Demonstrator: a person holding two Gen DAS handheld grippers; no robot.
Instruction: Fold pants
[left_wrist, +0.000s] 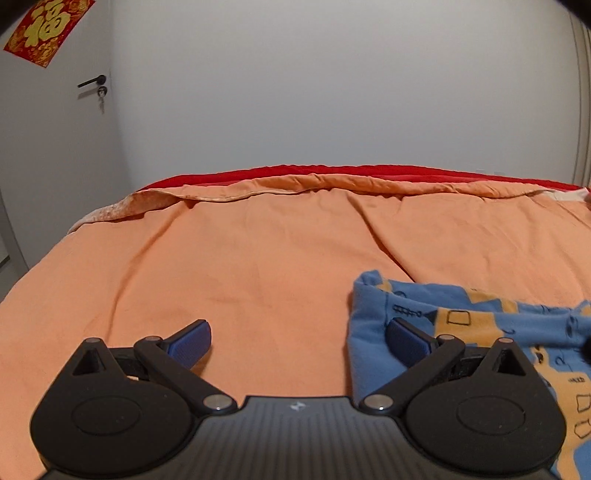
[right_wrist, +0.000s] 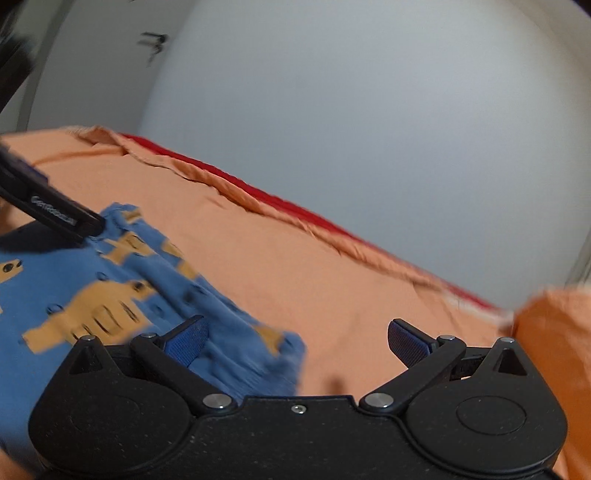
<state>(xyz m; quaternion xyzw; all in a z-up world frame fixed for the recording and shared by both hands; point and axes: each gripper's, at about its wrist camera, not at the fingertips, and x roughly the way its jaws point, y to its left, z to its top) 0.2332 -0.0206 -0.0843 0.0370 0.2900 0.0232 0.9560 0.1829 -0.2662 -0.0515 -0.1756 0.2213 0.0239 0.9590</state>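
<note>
Blue pants with an orange vehicle print (left_wrist: 472, 332) lie on the orange bed cover (left_wrist: 240, 277), at the lower right of the left wrist view. My left gripper (left_wrist: 299, 343) is open; the pants' left edge lies just inside its right finger, and its left finger is over bare cover. In the right wrist view the pants (right_wrist: 110, 288) fill the lower left and look blurred. My right gripper (right_wrist: 297, 343) is open, with the pants' right end by its left finger. The left gripper's finger (right_wrist: 55, 214) shows at the pants' far left edge.
The bed cover (right_wrist: 332, 288) reaches back to a rumpled folded hem and a red sheet (left_wrist: 332, 173) along the grey wall. A door with a black handle (left_wrist: 92, 82) and a red decoration is at the far left.
</note>
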